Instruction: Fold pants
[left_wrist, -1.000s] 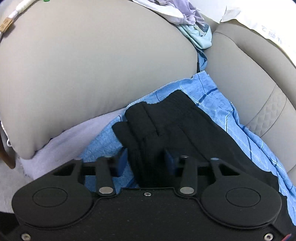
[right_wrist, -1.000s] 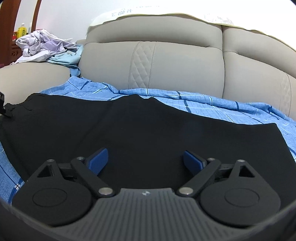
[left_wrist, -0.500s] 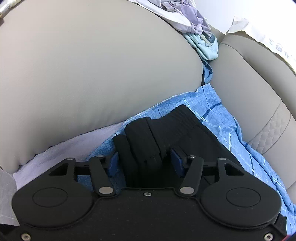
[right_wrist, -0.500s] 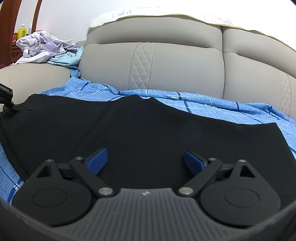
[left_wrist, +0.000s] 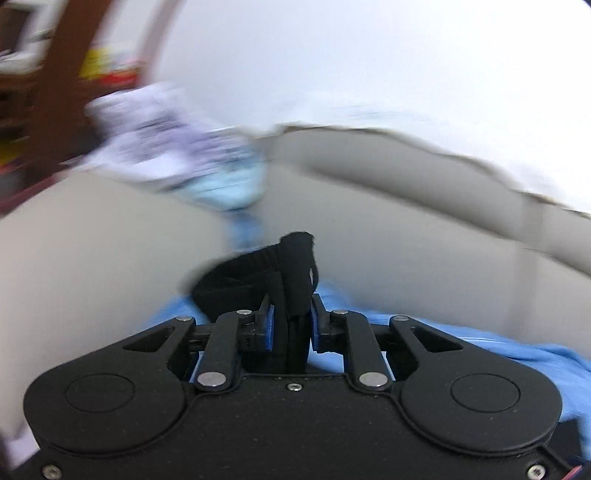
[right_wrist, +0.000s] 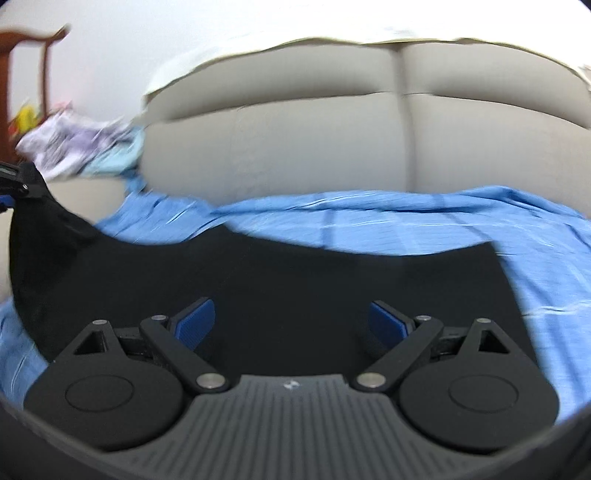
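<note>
My left tool (left_wrist: 290, 325) has just been closing, and its blue pads (left_wrist: 269, 326) now pinch a bunched fold of the black pants (left_wrist: 258, 273) between them. The ribbed waistband end stands up out of the grip, raised clear of the blue sheet (left_wrist: 498, 347) below it. The right wrist view shows the same thing from the side: at its far left edge the left tool (right_wrist: 9, 184) holds one corner of the pants (right_wrist: 295, 295) up, and the cloth slopes down from there to where the rest lies flat on the sheet (right_wrist: 406, 218).

My right tool (right_wrist: 291, 321) stands wide, its pads well apart, with nothing gripped. It hangs over the flat middle of the pants; I cannot tell whether it touches the cloth.

The sheet covers the seat of a beige sofa (right_wrist: 295, 140), whose back cushions rise behind it. On the sofa arm (left_wrist: 92, 240) to the left sits a pile of pale clothes (left_wrist: 173, 147), white, lilac and light blue. It is too smeared by motion blur to pick out separate garments. Behind it, dark red wooden furniture (right_wrist: 26, 37) stands against a white wall (left_wrist: 332, 55).
</note>
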